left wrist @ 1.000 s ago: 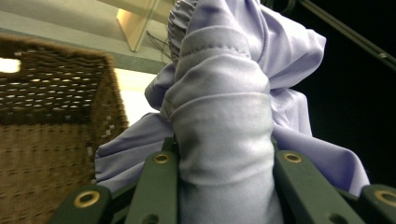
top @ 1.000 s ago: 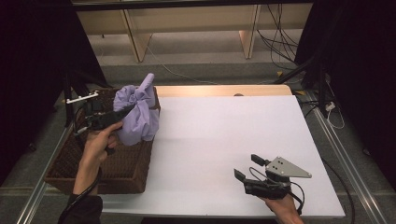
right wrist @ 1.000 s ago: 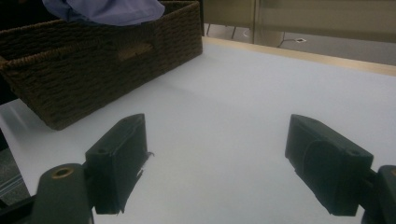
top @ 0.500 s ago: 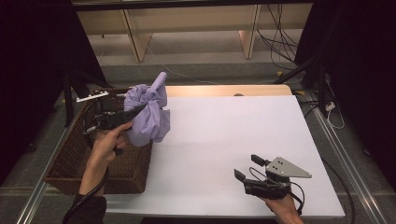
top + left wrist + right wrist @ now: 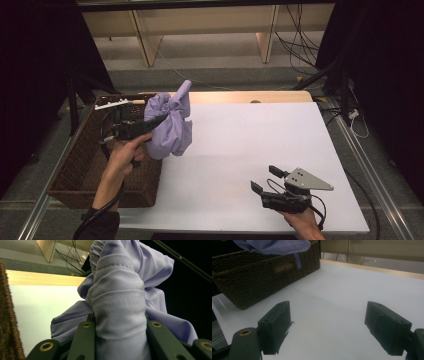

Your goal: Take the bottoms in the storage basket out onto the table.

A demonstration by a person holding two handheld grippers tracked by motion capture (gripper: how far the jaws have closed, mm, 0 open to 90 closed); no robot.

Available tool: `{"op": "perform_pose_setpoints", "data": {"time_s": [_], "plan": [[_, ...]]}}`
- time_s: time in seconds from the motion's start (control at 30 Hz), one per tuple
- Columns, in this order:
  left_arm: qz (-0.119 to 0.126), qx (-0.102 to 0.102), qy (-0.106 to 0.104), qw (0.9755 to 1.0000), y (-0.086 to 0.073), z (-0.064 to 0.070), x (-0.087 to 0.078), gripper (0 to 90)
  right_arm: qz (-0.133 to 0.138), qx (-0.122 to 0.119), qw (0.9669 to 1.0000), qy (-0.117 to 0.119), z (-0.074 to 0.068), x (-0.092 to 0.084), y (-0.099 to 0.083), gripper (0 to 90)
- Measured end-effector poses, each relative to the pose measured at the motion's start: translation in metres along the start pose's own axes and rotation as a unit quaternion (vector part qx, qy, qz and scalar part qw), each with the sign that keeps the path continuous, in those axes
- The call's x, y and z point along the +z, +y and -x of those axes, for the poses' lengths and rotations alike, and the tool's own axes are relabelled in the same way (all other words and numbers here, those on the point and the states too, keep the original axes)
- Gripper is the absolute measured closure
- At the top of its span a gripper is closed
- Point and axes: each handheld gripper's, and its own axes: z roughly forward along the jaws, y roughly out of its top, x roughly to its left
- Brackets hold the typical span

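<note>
Between left tongs (image 5: 159, 119) (clamped): lilac cloth (image 5: 172, 125), above basket (image 5: 85, 160) edge.

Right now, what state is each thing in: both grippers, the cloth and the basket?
left gripper: shut on the lavender cloth, held above the table edge
lavender cloth: bunched, lifted, hanging clear of the basket
wicker basket: upright at the table's left side, contents not visible
right gripper: open, holding nothing, low over the white table
</note>
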Motion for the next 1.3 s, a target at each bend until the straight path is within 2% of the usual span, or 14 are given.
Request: {"op": "perform_pose_setpoints", "data": {"time_s": [0.8,1.3], "plan": [[-0.022,0.012,-0.009,0.9996,-0.009,0.014,0.022,70.6,0.002,-0.001,1.0000,-0.001,-0.001,0.000,0.000,22.0],[-0.027,0.009,-0.007,0.9996,-0.014,0.020,0.033,70.5,0.001,0.001,1.0000,-0.001,-0.001,0.001,-0.001,22.1]]}}
